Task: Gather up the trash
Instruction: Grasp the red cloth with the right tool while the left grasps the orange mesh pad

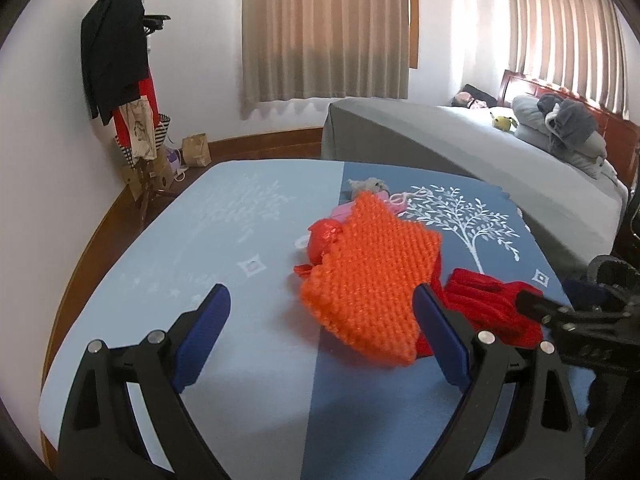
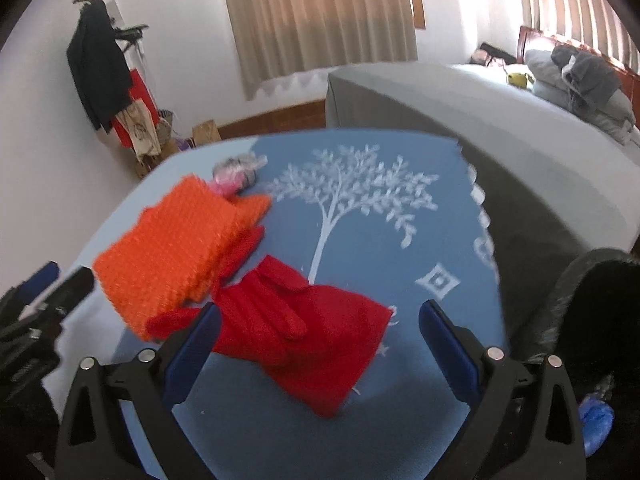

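An orange knitted cloth (image 1: 372, 276) (image 2: 180, 252) lies on the blue tablecloth (image 1: 248, 360) (image 2: 400, 240). Beside it lies a red glove (image 1: 492, 312) (image 2: 296, 324). Crumpled red plastic (image 1: 324, 236) sits at the cloth's left edge. A pink and grey wad (image 1: 372, 188) (image 2: 236, 172) rests just beyond the cloth. My left gripper (image 1: 322, 312) is open, hovering in front of the orange cloth. The right gripper (image 2: 320, 324) is open over the red glove, which lies between its fingers. It also shows at the right edge of the left wrist view.
A grey-covered bed (image 1: 480, 148) (image 2: 480, 104) stands right behind the table. A black trash bag (image 2: 592, 304) with something blue (image 2: 596, 420) is at the right. A coat rack (image 1: 120, 64) and paper bag (image 1: 196, 150) stand by the far wall.
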The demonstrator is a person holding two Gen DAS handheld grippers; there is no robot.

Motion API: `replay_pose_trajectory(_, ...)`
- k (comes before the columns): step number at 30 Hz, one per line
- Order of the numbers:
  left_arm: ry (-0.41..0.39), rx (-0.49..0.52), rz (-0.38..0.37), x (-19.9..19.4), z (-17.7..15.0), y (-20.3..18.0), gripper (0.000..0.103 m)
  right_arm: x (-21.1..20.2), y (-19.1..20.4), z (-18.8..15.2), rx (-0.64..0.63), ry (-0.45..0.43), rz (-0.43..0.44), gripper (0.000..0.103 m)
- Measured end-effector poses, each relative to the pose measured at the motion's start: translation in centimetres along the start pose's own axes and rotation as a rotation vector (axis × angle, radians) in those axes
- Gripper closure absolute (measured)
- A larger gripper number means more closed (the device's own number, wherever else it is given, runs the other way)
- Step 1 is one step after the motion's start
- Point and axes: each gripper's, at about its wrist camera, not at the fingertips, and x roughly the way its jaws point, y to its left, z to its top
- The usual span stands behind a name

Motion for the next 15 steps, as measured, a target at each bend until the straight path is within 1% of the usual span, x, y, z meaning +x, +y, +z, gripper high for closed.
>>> replay_pose_trajectory(7,0.009,-0.004,0.001,0.9,-0.3,0.8,0.013,2.7,0.0,-0.7,0.012,0.074,-0.029,0.006)
replay_pose_trajectory(12,0.021,-0.018,-0.005,1.6,-0.5,0.9,0.013,3.3,0.3,-0.5,-0.010,0.093,-0.027,0.006)
replay_pose_trajectory(14,0.027,-0.027,-0.009,1.8,-0.6,0.9,0.013,3.6,0.8,-0.4,-0.029,0.100,-0.018,0.009)
replay_pose_trajectory(15,0.028,-0.028,-0.010,1.8,-0.7,0.9,0.013,3.7,1.0,-0.4,-0.036,0.103,-0.012,0.015)
